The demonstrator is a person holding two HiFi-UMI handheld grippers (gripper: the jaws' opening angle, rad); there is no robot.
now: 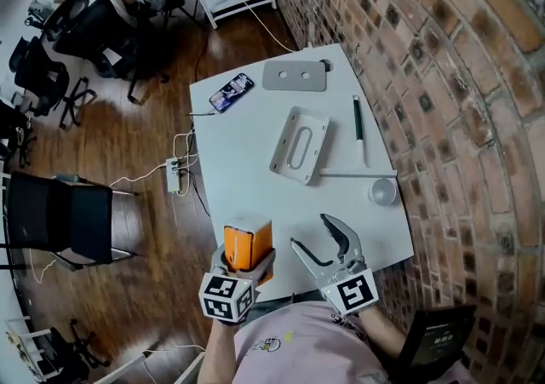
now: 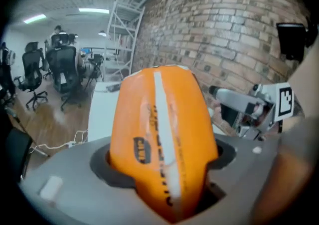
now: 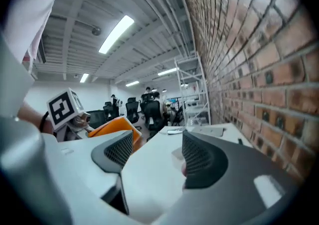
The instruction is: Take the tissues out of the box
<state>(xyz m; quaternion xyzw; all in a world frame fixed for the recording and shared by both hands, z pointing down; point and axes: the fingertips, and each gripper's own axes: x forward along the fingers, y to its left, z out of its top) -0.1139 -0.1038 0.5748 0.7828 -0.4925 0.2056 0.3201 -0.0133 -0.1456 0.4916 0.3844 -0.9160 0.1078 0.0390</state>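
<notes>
At the tabletop [image 1: 255, 144] edge, left tongs [image 1: 249, 267] clamp the orange tissue box [image 1: 248, 236]; right tongs [image 1: 312, 233], gaping empty, should next pinch a tissue from its slot.

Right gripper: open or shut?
Open: the right gripper has its jaws well apart, with nothing held between them.

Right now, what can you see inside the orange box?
Only a white strip shows along the top of the orange box, likely tissue. Everything deeper is covered by the box walls and by the left hand-held gripper clamped on it.
</notes>
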